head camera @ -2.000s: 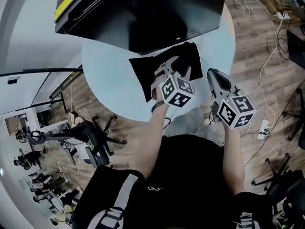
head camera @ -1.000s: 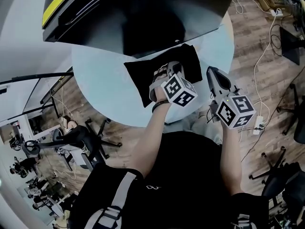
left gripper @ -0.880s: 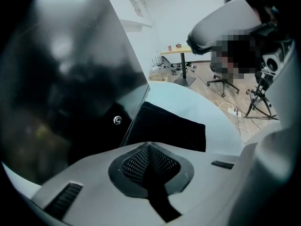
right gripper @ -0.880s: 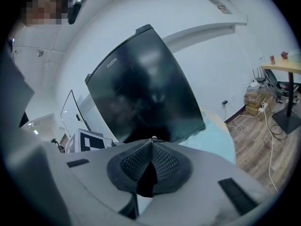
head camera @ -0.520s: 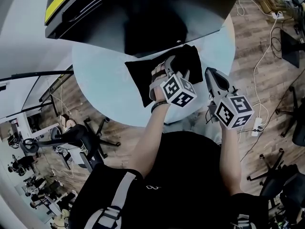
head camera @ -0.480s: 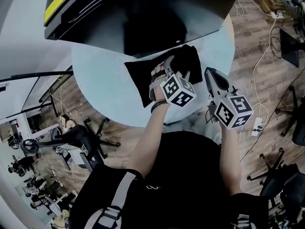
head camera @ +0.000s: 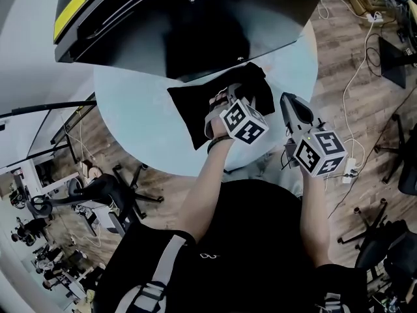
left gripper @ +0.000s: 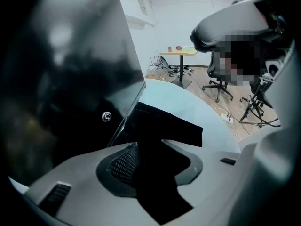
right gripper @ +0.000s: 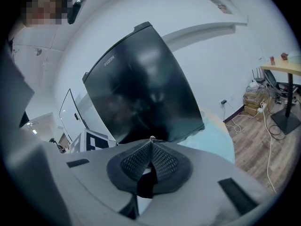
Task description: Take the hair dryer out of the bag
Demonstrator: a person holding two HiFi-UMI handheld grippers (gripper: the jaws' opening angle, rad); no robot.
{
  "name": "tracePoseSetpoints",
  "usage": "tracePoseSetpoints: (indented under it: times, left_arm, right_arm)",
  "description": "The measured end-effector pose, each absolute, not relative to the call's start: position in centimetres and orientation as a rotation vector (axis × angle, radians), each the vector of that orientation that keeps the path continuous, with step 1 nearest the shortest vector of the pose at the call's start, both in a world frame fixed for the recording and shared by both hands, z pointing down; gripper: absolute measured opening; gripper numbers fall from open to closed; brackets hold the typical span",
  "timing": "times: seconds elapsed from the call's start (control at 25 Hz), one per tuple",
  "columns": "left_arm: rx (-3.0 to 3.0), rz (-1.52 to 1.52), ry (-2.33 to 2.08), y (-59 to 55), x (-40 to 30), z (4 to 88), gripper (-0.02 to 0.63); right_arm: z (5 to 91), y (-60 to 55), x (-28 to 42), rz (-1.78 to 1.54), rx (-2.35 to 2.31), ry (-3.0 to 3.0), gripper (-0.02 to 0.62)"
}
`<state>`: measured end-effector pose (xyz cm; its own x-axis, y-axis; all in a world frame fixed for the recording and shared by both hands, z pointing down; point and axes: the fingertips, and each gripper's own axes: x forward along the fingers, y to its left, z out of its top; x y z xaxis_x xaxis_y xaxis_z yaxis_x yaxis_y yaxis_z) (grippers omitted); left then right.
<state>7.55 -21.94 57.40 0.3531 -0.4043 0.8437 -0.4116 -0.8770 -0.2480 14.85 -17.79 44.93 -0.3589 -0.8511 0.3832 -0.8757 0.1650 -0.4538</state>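
- On the pale round table [head camera: 140, 119] at centre frame lies the black bag [head camera: 195, 109]. Its near end is under the left gripper [left gripper: 155, 160], whose jaws have just been closing and now pinch a fold of black cloth between the pads.
- At the right of the head view, just off the table's edge, the right gripper [right gripper: 150, 149] hangs clenched on nothing, clear of the bag.
- No view shows the hair dryer. By all appearances it sits inside the bag, and no opening can be made out.
- Risk: the grip seems to have cloth only. A lift from here would likely raise the whole bag, dryer and all, rather than open it.
- Risk: thin cloth could slip from the pads, dropping the bag back or toward the table's lower edge.
- Risk: nothing pins the bag's far end, so a pull may drag it up-frame into the big dark screen [head camera: 195, 18] just behind it.
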Motion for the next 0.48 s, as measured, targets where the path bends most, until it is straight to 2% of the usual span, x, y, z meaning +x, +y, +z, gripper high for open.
tracePoseSetpoints:
  times: [0.08, 0.16, 0.48]
  left_arm:
    - [2.582, 1.623, -0.745, -21.4, 7.8, 57.6, 0.116]
    - [2.601, 1.649, -0.76, -21.3, 7.9, 57.5, 0.023]
    - [2.622, 1.601, -0.791, -21.3, 7.1, 55.9, 0.015]
  right_arm:
    - [44.9, -17.9, 14.7, 0.965, 1.751, -2.37, 0.003]
    - [44.9, -18.0, 14.6, 0.957, 1.744, -2.375, 0.003]
    - [44.3, -17.7, 14.1, 0.939, 1.718, -2.38, 0.003]
